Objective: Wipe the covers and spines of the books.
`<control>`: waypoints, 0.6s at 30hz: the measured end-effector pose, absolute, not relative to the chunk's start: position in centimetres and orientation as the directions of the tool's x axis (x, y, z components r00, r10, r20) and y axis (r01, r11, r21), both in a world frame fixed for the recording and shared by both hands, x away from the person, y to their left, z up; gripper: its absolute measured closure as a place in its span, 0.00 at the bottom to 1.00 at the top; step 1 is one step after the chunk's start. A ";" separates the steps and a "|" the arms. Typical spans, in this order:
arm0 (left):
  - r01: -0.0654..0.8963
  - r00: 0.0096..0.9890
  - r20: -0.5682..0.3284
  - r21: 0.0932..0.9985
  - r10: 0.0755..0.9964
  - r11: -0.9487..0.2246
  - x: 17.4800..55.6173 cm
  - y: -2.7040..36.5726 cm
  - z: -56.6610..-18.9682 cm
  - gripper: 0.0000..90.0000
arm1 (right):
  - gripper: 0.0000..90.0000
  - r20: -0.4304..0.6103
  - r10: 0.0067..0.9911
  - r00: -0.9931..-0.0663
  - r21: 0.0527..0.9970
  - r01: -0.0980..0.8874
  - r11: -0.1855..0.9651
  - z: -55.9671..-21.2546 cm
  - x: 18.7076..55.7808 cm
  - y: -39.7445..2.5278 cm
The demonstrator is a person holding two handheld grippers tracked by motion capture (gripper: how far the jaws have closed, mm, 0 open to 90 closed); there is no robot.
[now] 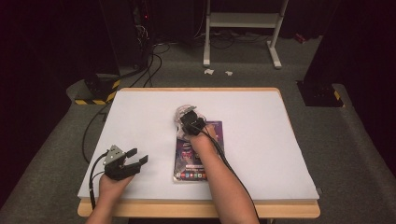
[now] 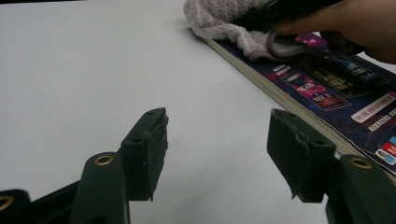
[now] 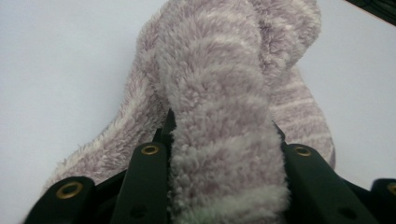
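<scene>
white tabletop (image 1: 261, 140): right gripper (image 1: 190, 122) clamped on fuzzy cloth (image 3: 219, 116) at magazine's (image 1: 198, 156) far end. left gripper (image 2: 217, 154) idle, jaws apart. risk: cloth drags magazine, since nothing pins it.

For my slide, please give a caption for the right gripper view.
Right tongs shut on a fluffy striped cloth above the white table.

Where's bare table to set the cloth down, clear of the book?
Widest free patch: right of the book, out to the table right edge. Also bare: the far strip beyond the cloth, and the stretch between the book and the open left gripper. Crowded: the centre, where the right gripper clamps the cloth over the book's far end.
</scene>
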State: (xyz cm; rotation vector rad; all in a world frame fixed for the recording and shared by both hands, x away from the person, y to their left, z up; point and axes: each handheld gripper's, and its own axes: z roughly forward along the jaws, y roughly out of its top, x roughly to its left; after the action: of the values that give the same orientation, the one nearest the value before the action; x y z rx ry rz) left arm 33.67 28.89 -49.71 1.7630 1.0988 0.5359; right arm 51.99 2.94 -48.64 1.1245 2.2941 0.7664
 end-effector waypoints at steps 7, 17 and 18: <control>0.442 0.502 -0.108 0.885 0.858 -0.148 33.6 28.7 -49.8 0.42 | 0.73 -0.174 0.846 -0.504 0.653 0.583 0.483 -48.6 52.4 -0.5; 0.445 0.505 -0.104 0.882 0.857 -0.155 33.6 28.5 -49.9 0.42 | 0.73 -0.181 0.903 -0.389 0.649 0.643 0.407 -48.5 52.7 -7.9; 0.445 0.506 -0.102 0.881 0.856 -0.158 33.6 28.5 -49.9 0.42 | 0.73 -0.178 0.908 -0.379 0.649 0.648 0.398 -48.4 52.7 -8.6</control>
State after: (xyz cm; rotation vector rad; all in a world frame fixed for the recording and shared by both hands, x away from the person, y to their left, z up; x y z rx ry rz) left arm 33.64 28.46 -49.90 1.7858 1.0932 0.5354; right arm 52.69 -8.56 -48.43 1.3259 2.1438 0.6650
